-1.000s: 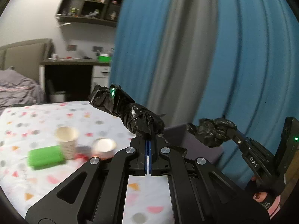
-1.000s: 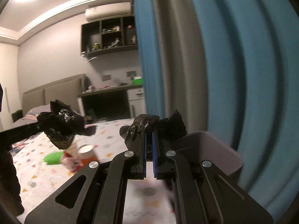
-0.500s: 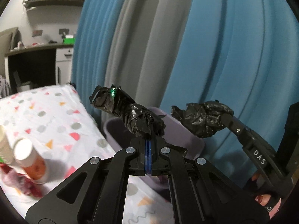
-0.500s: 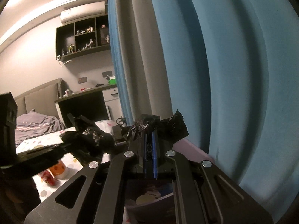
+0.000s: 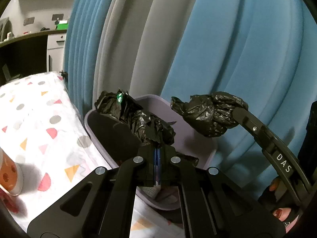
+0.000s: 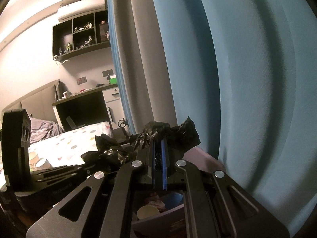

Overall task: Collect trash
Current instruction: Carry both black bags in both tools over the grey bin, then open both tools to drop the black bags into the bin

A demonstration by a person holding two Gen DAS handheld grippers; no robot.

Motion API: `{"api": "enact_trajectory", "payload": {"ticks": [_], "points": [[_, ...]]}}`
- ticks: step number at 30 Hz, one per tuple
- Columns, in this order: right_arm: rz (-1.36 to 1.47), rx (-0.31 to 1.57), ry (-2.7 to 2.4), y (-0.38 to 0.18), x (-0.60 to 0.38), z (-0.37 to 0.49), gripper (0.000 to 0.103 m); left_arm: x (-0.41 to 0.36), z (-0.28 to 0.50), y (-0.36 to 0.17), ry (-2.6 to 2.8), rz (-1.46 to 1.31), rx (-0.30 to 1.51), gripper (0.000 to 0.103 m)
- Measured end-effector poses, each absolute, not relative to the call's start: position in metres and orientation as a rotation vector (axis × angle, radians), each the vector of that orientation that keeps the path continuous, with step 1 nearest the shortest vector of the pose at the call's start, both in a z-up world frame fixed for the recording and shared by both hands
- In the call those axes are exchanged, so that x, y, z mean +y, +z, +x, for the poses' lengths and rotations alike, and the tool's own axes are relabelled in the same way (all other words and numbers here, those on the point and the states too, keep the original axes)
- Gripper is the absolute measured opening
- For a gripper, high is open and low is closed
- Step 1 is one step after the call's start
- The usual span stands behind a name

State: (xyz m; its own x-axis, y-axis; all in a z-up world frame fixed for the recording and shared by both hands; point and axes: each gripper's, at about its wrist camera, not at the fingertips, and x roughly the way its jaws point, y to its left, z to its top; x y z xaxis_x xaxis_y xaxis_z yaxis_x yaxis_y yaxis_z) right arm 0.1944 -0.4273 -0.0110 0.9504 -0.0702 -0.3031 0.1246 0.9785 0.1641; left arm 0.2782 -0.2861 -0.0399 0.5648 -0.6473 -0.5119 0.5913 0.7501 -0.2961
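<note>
My left gripper (image 5: 158,150) is shut on a crumpled bunch of black trash bag (image 5: 138,121), held just above the lilac trash bin (image 5: 200,144). My right gripper (image 6: 158,148) is shut on another bunch of the black bag (image 6: 170,133); it shows in the left wrist view (image 5: 210,117) at the right, over the bin's far side. The bin (image 6: 206,156) stands between the table and the blue curtain. Inside it I see a paper cup (image 6: 147,212) and other trash.
A table with a white patterned cloth (image 5: 39,123) lies to the left, with an orange-and-white cup (image 5: 9,174) at its near edge and paper cups (image 6: 37,160) further off. Blue and grey curtains (image 5: 218,49) hang close behind the bin. A desk (image 6: 87,97) and bed stand beyond.
Both grippers swung right from over the table to over the bin, each still holding its bunch of black bag. The bin's inside has come into view.
</note>
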Motion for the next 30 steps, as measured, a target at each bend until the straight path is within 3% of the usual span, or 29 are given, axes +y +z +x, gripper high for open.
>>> {"api": "enact_trajectory", "payload": {"ticks": [18, 20, 21, 22, 24, 26, 28, 30], "points": [[0.169, 0.332, -0.099, -0.021, -0.426, 0.212, 0.006, -0.291, 0.280, -0.058, -0.736, -0.111, 0.718, 0.003], [0.169, 0.334, -0.095, -0.023, -0.426, 0.214, 0.006, -0.290, 0.280, -0.058, -0.727, -0.106, 0.717, 0.013], [0.170, 0.334, -0.093, -0.023, -0.426, 0.214, 0.006, -0.288, 0.279, -0.058, -0.717, -0.105, 0.712, 0.027], [0.171, 0.331, -0.092, -0.024, -0.427, 0.214, 0.007, -0.284, 0.278, -0.058, -0.696, -0.110, 0.702, 0.048], [0.166, 0.329, -0.092, -0.024, -0.427, 0.214, 0.009, -0.275, 0.275, -0.056, -0.670, -0.138, 0.680, 0.066], [0.163, 0.328, -0.095, -0.025, -0.428, 0.214, 0.019, -0.267, 0.273, -0.054, -0.649, -0.147, 0.670, 0.071], [0.163, 0.325, -0.098, -0.027, -0.429, 0.214, 0.031, -0.260, 0.270, -0.052, -0.615, -0.140, 0.655, 0.084], [0.164, 0.327, -0.103, -0.027, -0.430, 0.213, 0.031, -0.253, 0.265, -0.049, -0.578, -0.128, 0.637, 0.089]]}}
